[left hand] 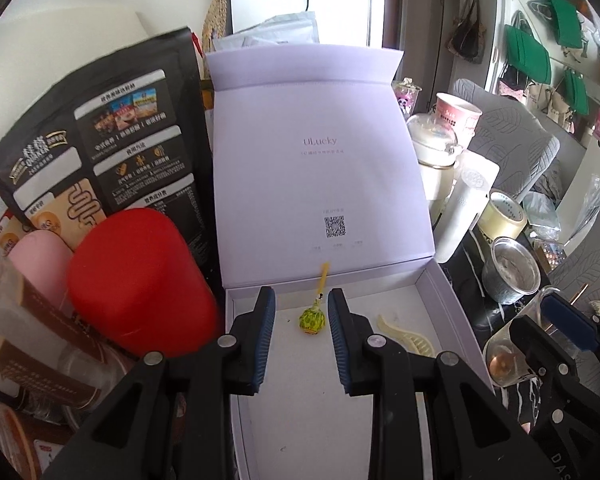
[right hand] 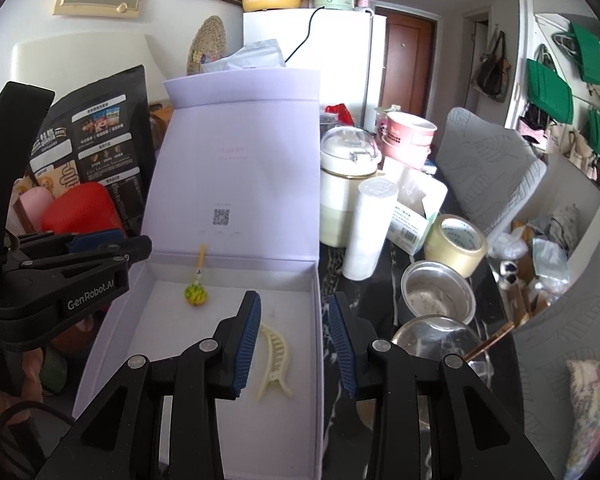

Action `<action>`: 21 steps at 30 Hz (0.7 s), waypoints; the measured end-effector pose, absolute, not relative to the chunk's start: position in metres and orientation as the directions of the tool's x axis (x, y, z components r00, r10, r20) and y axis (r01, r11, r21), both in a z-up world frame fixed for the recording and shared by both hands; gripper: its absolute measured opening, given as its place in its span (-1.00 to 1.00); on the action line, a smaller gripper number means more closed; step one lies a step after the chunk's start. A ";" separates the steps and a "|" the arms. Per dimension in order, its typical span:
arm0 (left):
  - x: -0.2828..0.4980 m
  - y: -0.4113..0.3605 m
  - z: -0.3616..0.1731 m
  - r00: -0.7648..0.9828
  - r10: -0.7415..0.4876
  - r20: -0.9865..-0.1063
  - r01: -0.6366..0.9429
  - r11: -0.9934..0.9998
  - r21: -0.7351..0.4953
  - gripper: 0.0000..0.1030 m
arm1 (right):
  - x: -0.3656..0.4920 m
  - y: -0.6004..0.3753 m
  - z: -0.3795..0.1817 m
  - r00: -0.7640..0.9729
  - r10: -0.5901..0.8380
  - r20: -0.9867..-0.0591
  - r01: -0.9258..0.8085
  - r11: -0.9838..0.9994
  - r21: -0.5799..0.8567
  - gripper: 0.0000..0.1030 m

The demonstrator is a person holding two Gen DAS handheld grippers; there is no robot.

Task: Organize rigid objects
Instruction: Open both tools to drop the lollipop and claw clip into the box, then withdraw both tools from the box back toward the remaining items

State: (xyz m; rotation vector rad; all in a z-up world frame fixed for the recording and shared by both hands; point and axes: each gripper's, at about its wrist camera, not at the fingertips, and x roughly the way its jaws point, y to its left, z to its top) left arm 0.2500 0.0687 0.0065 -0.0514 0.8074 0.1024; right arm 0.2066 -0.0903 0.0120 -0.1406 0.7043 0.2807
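An open lilac gift box (left hand: 440, 292) (right hand: 318, 320) stands with its lid upright. Inside lie a green-yellow ball charm on a yellow strap (left hand: 312, 319) (right hand: 196, 294) and a cream hair claw clip (left hand: 412, 340) (right hand: 274, 356). My left gripper (left hand: 301, 334) is open and empty, hovering over the box with the charm between its fingertips' line of sight. My right gripper (right hand: 294, 344) is open and empty, above the box's right wall, with the clip just left of centre. The left gripper also shows in the right wrist view (right hand: 80, 276).
A red canister (left hand: 136, 280), pink cylinder and black food pouch (left hand: 100, 132) crowd the box's left. To its right stand a white tube (right hand: 370, 228), tape roll (right hand: 456, 246), steel cups (right hand: 436, 294), a glass jar (right hand: 440, 340) and a white pot (right hand: 348, 184).
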 end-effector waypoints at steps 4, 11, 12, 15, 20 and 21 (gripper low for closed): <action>0.239 0.064 0.018 0.702 0.062 -0.709 -0.098 0.995 -0.010 -0.48 | 0.195 -0.095 0.022 0.737 0.206 -0.643 -0.297 0.954 -0.034 -0.31; 0.215 0.056 0.040 0.732 0.057 -0.678 -0.082 0.997 -0.004 -0.48 | 0.170 -0.106 0.041 0.764 0.207 -0.611 -0.287 0.957 -0.034 -0.31; 0.212 0.055 0.042 0.736 0.057 -0.675 -0.080 0.997 -0.003 -0.47 | 0.167 -0.107 0.044 0.768 0.207 -0.606 -0.285 0.958 -0.035 -0.31; 0.202 0.050 0.051 0.748 0.053 -0.662 -0.070 0.998 0.000 -0.47 | 0.155 -0.112 0.051 0.779 0.203 -0.593 -0.277 0.960 -0.036 -0.31; 0.183 0.043 0.061 0.764 0.048 -0.643 -0.058 0.998 0.005 -0.47 | 0.137 -0.121 0.062 0.795 0.198 -0.574 -0.267 0.963 -0.037 -0.31; 0.179 0.042 0.063 0.768 0.046 -0.639 -0.055 0.998 0.005 -0.47 | 0.133 -0.122 0.064 0.798 0.197 -0.570 -0.265 0.963 -0.038 -0.31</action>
